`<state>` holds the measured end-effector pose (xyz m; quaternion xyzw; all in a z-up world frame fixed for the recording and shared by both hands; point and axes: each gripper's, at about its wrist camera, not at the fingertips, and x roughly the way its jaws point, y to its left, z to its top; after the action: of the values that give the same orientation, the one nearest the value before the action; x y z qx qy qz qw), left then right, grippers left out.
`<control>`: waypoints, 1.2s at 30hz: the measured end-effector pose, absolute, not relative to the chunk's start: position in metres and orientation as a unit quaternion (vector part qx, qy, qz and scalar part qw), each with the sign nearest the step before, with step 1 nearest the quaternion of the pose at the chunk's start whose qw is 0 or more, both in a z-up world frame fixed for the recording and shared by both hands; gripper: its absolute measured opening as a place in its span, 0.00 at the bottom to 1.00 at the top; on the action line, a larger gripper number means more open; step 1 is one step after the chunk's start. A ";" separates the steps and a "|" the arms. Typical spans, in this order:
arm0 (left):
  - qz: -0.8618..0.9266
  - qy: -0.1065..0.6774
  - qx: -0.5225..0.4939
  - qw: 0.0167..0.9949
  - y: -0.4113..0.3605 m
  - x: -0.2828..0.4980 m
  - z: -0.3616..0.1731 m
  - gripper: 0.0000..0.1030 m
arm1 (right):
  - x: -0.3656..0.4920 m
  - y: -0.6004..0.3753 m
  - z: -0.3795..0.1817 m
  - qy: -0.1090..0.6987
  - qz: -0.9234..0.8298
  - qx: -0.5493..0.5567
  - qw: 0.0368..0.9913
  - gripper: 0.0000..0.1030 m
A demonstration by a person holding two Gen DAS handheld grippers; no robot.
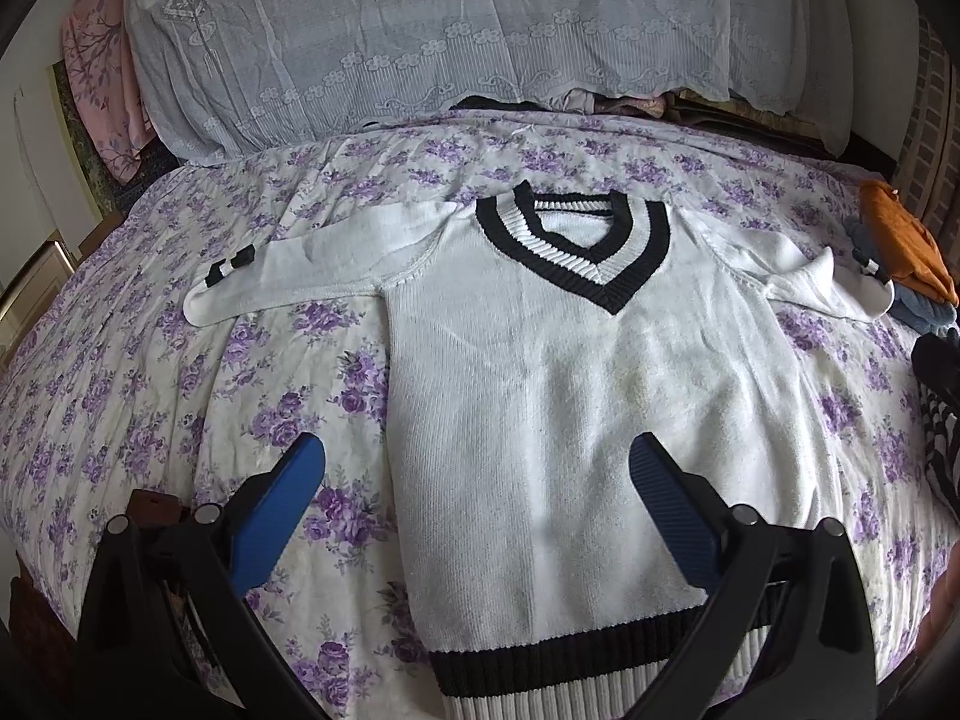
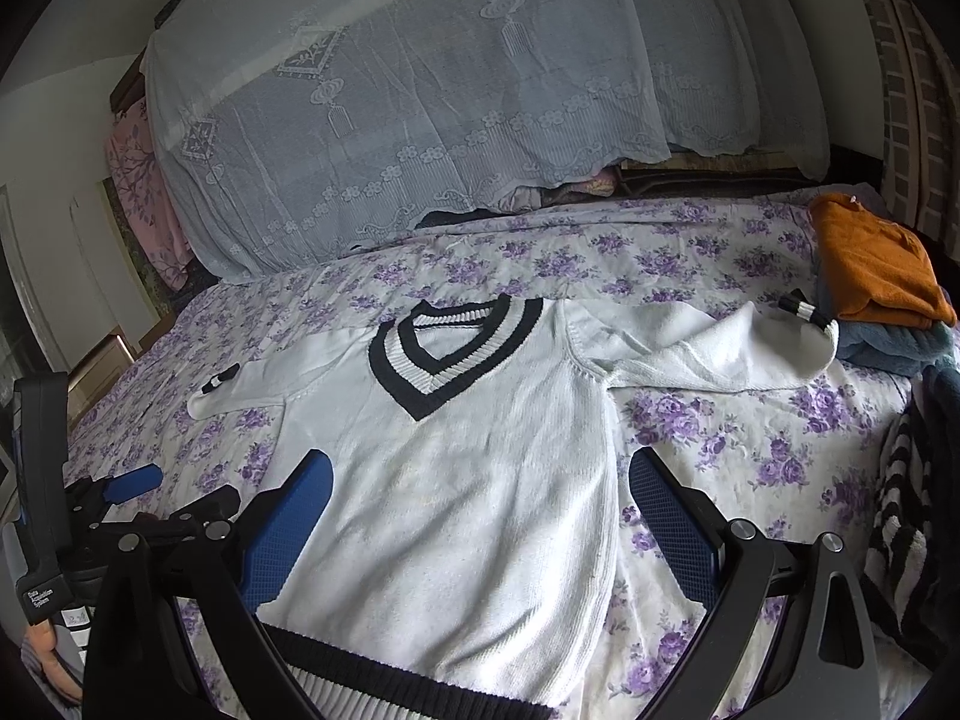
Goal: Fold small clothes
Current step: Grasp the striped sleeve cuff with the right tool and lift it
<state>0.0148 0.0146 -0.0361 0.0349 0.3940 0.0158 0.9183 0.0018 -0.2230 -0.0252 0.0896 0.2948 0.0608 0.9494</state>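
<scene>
A small white knit sweater (image 1: 564, 396) with a black-and-white V-neck and striped hem lies flat, front up, on the floral bedspread (image 1: 180, 396). Both sleeves are spread outward. My left gripper (image 1: 477, 468) hovers open above the sweater's lower left side, one blue finger over the bedspread, the other over the body. In the right wrist view the sweater (image 2: 456, 480) fills the middle, and my right gripper (image 2: 480, 486) is open above its lower right edge. The left gripper (image 2: 129, 483) shows at the left there. Neither holds anything.
A pile of folded clothes, with an orange garment (image 2: 870, 264) on top, sits at the bed's right edge above a black-and-white striped cloth (image 2: 900, 516). A lace-covered stack of bedding (image 1: 450, 30) rises at the far side. The bed's near edge is close below the hem.
</scene>
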 end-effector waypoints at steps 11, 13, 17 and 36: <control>0.015 0.456 0.040 0.889 0.015 0.101 -0.068 0.96 | 0.073 -0.385 -0.079 0.308 -0.128 0.263 0.905 0.86; 0.016 0.459 0.041 0.887 0.012 0.119 -0.067 0.96 | 0.084 -0.408 -0.079 0.296 -0.172 0.265 0.901 0.82; 0.016 0.461 0.053 0.886 -0.001 0.150 -0.066 0.96 | 0.113 -0.436 -0.079 0.299 -0.230 0.230 0.897 0.80; -0.025 0.470 0.012 0.882 -0.006 0.212 -0.134 0.96 | 0.179 -0.453 -0.106 0.336 -0.276 0.091 0.896 0.13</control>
<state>0.2122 -0.0063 -0.1345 0.0122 0.4704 -0.0252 0.8820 0.1791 -0.4526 -0.1060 0.0912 0.3362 -0.2760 0.8958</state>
